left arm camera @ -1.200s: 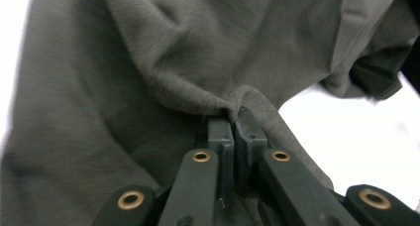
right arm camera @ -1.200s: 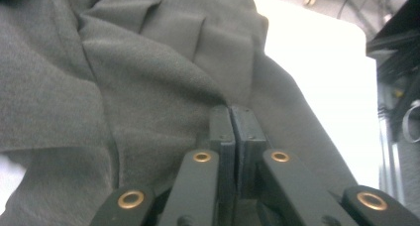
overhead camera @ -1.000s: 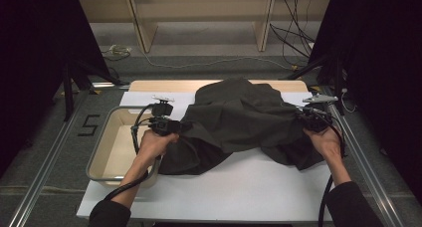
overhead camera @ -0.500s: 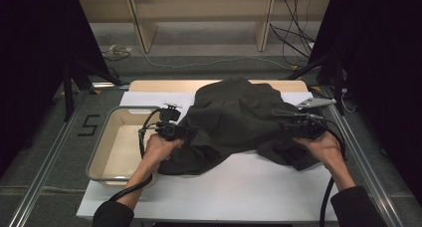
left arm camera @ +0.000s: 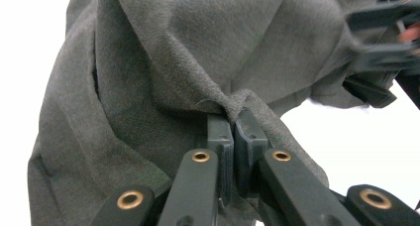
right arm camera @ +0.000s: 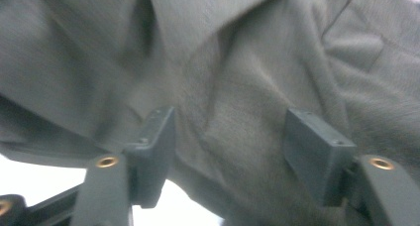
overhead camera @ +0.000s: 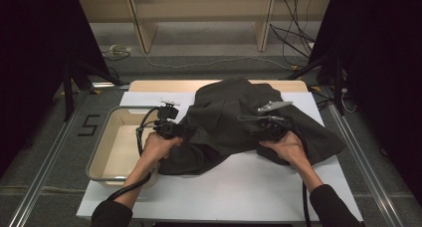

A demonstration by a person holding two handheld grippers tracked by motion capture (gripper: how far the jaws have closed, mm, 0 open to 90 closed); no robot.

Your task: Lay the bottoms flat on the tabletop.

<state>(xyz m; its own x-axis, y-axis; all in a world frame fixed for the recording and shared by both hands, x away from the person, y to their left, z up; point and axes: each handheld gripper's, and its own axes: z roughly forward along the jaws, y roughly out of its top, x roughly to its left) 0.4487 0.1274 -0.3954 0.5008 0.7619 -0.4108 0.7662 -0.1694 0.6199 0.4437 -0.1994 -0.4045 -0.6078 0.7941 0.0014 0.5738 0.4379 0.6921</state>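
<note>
L gripper (overhead camera: 185, 131) is clamped tight on a fold of the dark grey garment (overhead camera: 239, 122) at its left edge; in the left gripper view (left arm camera: 233, 124) the jaws sit pressed together w/ a pinch of fabric bunched over the tips. R gripper (overhead camera: 249, 121) has jaws spread apart, nothing pinched; they've just been opening, and in the right gripper view (right arm camera: 228, 132) cloth lies across the gap behind both pads w/o being squeezed, pic is blurred. Scene, big to small: white table top (overhead camera: 239, 187) w/ a wood strip along the far edge; garment is heaped on the middle and right of the table, crumpled, one lobe trailing toward the right edge, near hem lying on the white surface. Beige tray w/ metal rim (overhead camera: 112, 152) sits at the table's left edge, just beside the garment's left side; L hand (overhead camera: 159, 146) is over the tray's right rim. R hand (overhead camera: 286, 147) rests on the garment's near-right part. Grey three-cornered plates top both grippers, cables trail back along the forearms toward the near edge. Floor mark "5" (overhead camera: 88, 126) left of the table.
</note>
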